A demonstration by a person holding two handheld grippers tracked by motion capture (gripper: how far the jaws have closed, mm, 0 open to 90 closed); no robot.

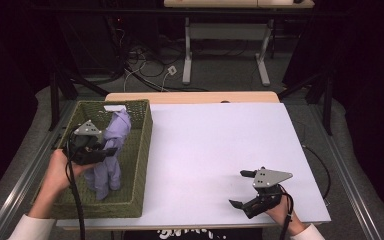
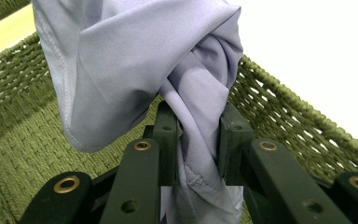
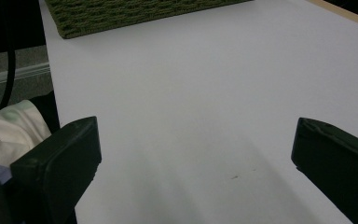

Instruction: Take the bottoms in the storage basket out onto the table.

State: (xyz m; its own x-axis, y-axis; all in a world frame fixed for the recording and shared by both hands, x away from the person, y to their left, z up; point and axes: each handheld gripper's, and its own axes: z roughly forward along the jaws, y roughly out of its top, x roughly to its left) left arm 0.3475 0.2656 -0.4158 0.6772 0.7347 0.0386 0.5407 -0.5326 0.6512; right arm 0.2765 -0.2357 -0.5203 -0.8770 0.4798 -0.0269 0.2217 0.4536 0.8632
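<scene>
A lilac cloth (image 1: 111,152) hangs in a twisted bunch over the green woven basket (image 1: 142,150) at the table's left. My left gripper (image 1: 111,150) is shut on the cloth, above the basket's inside. In the left gripper view the two black jaws pinch the gathered cloth (image 2: 121,60) between them, with the basket wall (image 2: 298,126) behind. My right gripper (image 1: 242,188) rests near the table's front right edge, jaws wide apart with nothing between them. The right gripper view shows its fingertips (image 3: 56,158) over bare white tabletop.
The white table top (image 1: 220,145) stretches from the basket to the right edge. The basket corner (image 3: 135,14) lies far ahead in the right gripper view. Cables and a second table's legs (image 1: 187,50) stand on the floor beyond.
</scene>
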